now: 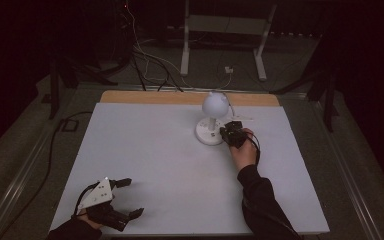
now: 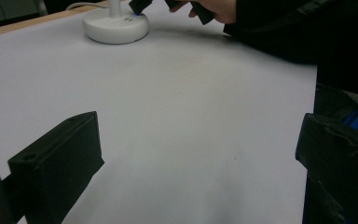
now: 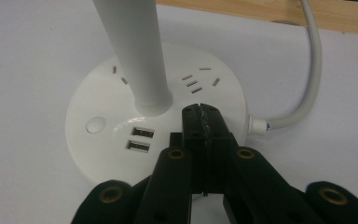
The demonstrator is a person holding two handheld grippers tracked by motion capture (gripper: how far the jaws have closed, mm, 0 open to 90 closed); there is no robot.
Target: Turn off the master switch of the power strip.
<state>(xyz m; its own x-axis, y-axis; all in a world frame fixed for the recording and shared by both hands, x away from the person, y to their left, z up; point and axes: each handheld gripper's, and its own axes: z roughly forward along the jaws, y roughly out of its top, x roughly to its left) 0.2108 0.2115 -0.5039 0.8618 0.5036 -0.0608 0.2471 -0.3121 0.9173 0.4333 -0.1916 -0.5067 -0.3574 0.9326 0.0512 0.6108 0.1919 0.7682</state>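
Right gripper [image 3: 204, 122] jaws pressed together, tips on lamp base [image 3: 102, 144] beside USB ports [image 3: 140, 139]. Left gripper [image 1: 122, 197] spread, well apart from lamp.

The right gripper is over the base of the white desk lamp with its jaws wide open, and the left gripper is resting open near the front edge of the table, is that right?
Not quite. In the right gripper view, the right gripper has its jaws pressed shut, tips over the lamp base. The rest holds: the left gripper sits open near the table's front edge.
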